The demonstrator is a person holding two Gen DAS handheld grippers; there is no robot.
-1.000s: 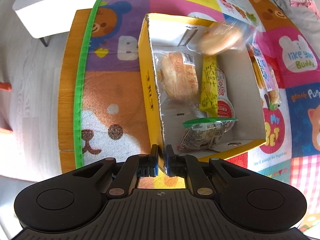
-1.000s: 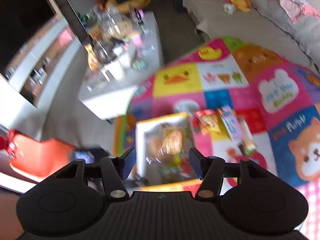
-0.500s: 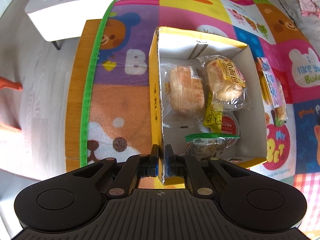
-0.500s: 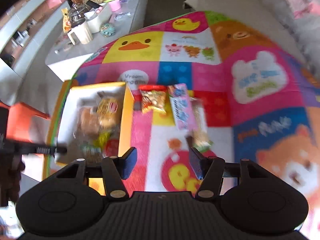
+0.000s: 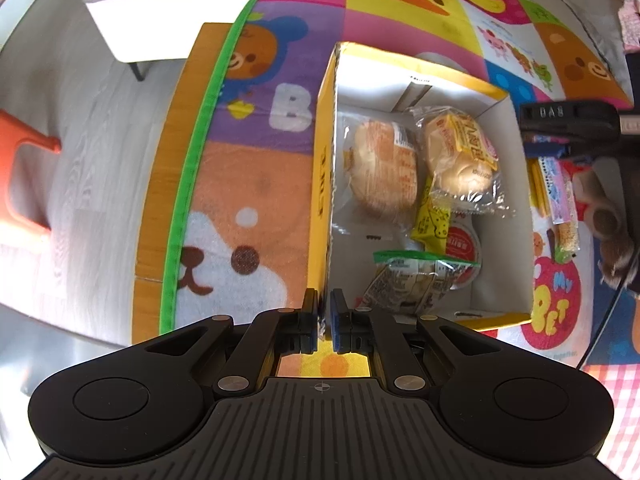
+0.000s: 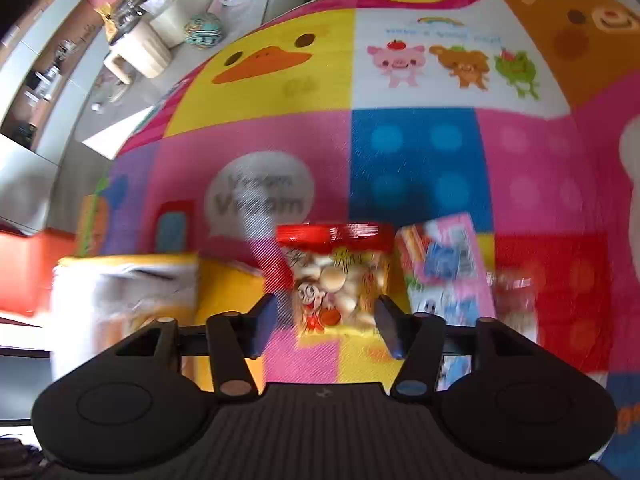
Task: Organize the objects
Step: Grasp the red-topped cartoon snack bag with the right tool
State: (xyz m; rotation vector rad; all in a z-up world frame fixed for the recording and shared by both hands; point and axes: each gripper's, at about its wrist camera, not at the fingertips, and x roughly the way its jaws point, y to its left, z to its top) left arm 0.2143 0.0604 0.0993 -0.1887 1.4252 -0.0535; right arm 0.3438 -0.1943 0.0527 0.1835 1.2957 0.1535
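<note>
My left gripper (image 5: 325, 312) is clamped on the near corner of the box (image 5: 320, 184), one finger outside the yellow wall, one inside. My right gripper (image 6: 325, 320) stands apart, empty, with the red snack bag (image 6: 334, 280) lying on the mat (image 6: 416, 160) between the fingers; neither pad touches it yet

Around the fingers:
- Box interior: two wrapped buns (image 5: 384, 172), a yellow packet (image 5: 432, 220), a round red-lidded cup (image 5: 464, 244) and a green-edged bag (image 5: 416, 276). Free floor is left mainly along the right wall
- Just right of the red bag: a pink-blue packet (image 6: 448, 264), its edge close to my right finger; a further packet beyond it is too blurred to identify

Risks from here, as I judge them:
- The right view is smeared by motion. Closing before I settle could pinch only the bag's edge, and the slick film would slip out
- The right finger may catch the pink-blue packet and drag it along
- The bag is air-filled; a hard squeeze could crush its contents
- My corner grip is narrow. A pull there could tilt or skew the box and shift what is inside
</note>
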